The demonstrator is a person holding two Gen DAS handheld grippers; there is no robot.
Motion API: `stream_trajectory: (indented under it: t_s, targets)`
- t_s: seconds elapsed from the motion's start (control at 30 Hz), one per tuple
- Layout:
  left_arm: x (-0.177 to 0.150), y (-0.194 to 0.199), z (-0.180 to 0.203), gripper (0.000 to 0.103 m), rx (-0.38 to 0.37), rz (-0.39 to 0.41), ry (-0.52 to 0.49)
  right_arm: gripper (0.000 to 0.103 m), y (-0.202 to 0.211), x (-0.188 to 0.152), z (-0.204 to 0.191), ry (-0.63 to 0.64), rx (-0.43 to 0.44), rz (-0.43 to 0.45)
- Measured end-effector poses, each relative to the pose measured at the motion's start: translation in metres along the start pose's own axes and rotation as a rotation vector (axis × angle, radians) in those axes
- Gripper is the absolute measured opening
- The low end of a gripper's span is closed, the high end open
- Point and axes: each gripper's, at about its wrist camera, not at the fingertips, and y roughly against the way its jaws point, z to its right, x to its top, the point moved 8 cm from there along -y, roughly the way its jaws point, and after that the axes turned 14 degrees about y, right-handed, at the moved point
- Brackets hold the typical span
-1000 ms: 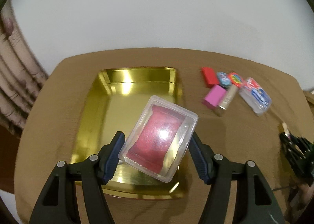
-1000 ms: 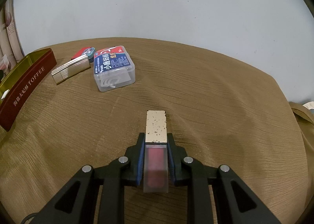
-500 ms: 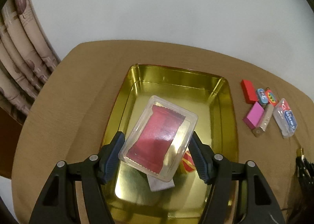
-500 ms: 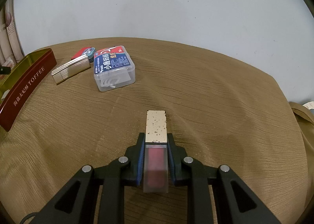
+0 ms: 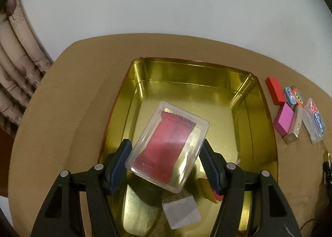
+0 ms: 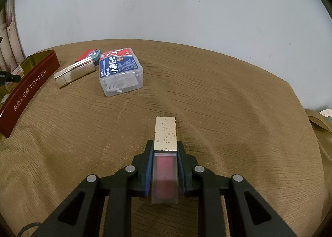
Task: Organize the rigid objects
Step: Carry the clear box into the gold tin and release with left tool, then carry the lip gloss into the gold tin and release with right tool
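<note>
My left gripper point(image 5: 166, 152) is shut on a clear plastic box point(image 5: 168, 145) with a red packet inside, held over the gold tin tray point(image 5: 255, 112). Under it in the tray lie a grey-white card point(image 5: 182, 212) and a yellow and red item point(image 5: 207, 191), partly hidden by my fingers. My right gripper point(image 6: 165, 154) is shut on a slim case point(image 6: 165, 143) with a speckled cream cap and a frosted, red-filled body, just above the brown tablecloth. The tray's red outer wall point(image 6: 29, 91), lettered TOFFEE, shows at the far left of the right wrist view.
Right of the tray lie a red block point(image 5: 275, 90), two small colourful oval items point(image 5: 293, 95), a pink block point(image 5: 283, 119), a gold lighter-like case point(image 6: 74, 73) and a clear floss-pick box point(image 6: 121, 72). Curtains point(image 5: 16, 71) hang at the left. A white wall stands behind.
My left gripper has carried the clear box from the tray's near edge to over its inside and lower; the card and yellow item came into sight. The right gripper has stayed still.
</note>
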Motion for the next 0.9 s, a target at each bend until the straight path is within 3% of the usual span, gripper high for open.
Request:
stream_trajectory:
  t_s: [0.17,0.3,0.5,0.7,0.9]
  targets:
    - [-0.003,-0.004,0.003,0.064,-0.022,-0.003,-0.022,0.022,-0.001,0.000,-0.001,0.006,-0.007,-0.002]
    - [-0.005,0.003,0.007,0.083,-0.043,0.035,-0.049,0.022,-0.002,0.000,-0.002,0.008,-0.010,-0.003]
    - [-0.005,0.020,0.005,0.084,-0.046,0.075,-0.034,0.022,-0.002,0.000,-0.003,0.014,-0.015,-0.004]
    - [-0.017,0.050,-0.014,0.086,-0.005,0.121,0.023,0.022,-0.003,0.000,-0.004,0.020,-0.023,-0.006]
    - [-0.033,0.092,-0.018,0.087,0.047,0.181,-0.002,0.022,-0.003,-0.001,-0.003,0.018,-0.020,-0.006]
